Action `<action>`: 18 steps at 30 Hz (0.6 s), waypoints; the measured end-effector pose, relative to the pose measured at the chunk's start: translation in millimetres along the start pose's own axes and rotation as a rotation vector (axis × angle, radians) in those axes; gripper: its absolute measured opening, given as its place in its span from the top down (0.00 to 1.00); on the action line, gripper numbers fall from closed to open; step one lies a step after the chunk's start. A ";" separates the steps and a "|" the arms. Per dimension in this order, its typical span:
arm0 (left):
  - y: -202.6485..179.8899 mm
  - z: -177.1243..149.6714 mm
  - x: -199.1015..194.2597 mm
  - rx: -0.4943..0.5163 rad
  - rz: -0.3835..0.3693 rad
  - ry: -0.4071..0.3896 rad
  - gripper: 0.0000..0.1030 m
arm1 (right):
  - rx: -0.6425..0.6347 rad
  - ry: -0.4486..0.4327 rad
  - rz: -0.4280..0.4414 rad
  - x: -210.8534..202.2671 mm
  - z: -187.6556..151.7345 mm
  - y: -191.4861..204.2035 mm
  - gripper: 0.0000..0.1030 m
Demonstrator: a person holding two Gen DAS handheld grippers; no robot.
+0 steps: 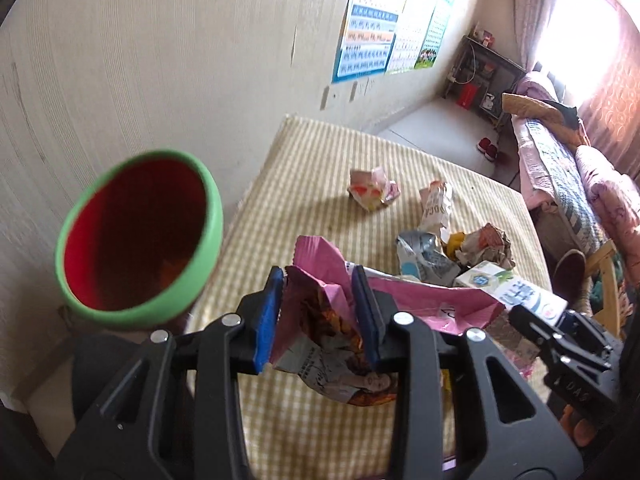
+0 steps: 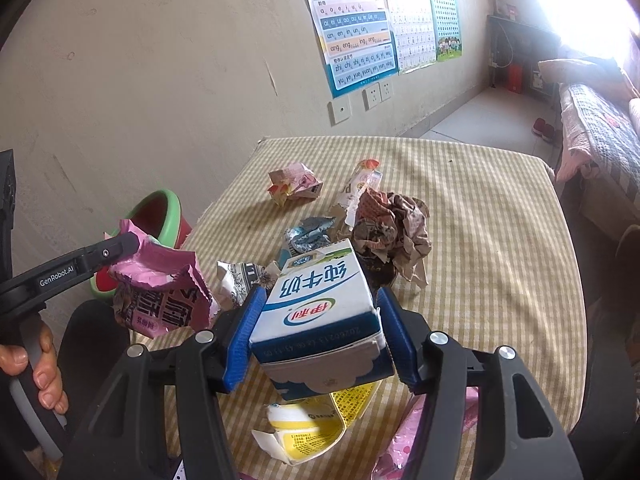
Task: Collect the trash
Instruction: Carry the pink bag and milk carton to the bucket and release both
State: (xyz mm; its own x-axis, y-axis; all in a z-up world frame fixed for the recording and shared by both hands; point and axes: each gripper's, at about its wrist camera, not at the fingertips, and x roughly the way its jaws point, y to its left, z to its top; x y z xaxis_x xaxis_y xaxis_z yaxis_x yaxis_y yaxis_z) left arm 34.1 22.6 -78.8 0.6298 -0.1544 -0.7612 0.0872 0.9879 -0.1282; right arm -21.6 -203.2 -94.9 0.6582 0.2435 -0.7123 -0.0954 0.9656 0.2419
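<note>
Right now my left gripper (image 1: 318,312) is clamped on a crumpled pink snack wrapper (image 1: 320,320), its blue pads (image 1: 266,320) pressing in from both sides — the wrapper bulges out between them and hangs a little below. From the right wrist view the same wrapper (image 2: 160,292) hangs above the near left edge of the table, close to the bin. That bin is a red bucket with a green rim (image 1: 140,236), standing just off the table's left side against the wall, its mouth tipped toward my left camera.

My right gripper (image 2: 316,332) is closed on a blue-and-white milk carton (image 2: 320,312), gripped across its sides and lifted off the checked tablecloth (image 2: 500,240). Under it lies a flattened yellow-and-white carton (image 2: 308,428) (torn open along one side).

More trash sits on the cloth farther out: a brown crumpled paper ball (image 2: 394,232) near the middle, a silvery-blue foil wrapper (image 2: 308,232) just beside it on the left, a long white packet (image 2: 360,184) touching the paper ball's far side, and a small pink-and-white crushed carton (image 2: 294,184) well apart toward the wall. A black-and-white scrap (image 2: 236,284) lies between my two grippers.

On the wall hang pinyin charts (image 2: 352,24), with sockets (image 2: 376,94) below them.
</note>
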 end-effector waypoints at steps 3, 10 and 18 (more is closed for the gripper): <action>1.5 2.3 -3.9 0.012 0.014 -0.022 0.67 | -0.006 -0.019 0.000 -6.4 3.7 2.9 0.46; 6.6 3.1 -9.7 0.011 0.022 -0.049 0.67 | -0.020 -0.042 0.008 -17.2 10.1 12.1 0.46; 14.0 1.7 -13.4 0.007 0.035 -0.067 0.67 | -0.042 -0.045 0.012 -21.1 16.2 25.5 0.46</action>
State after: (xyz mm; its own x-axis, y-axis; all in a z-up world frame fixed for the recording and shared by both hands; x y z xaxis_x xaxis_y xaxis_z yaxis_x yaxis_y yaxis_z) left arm 28.1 38.5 -69.4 0.6826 -0.1185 -0.7211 0.0693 0.9928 -0.0976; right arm -25.8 -185.2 -63.0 0.6895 0.2513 -0.6792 -0.1336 0.9659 0.2218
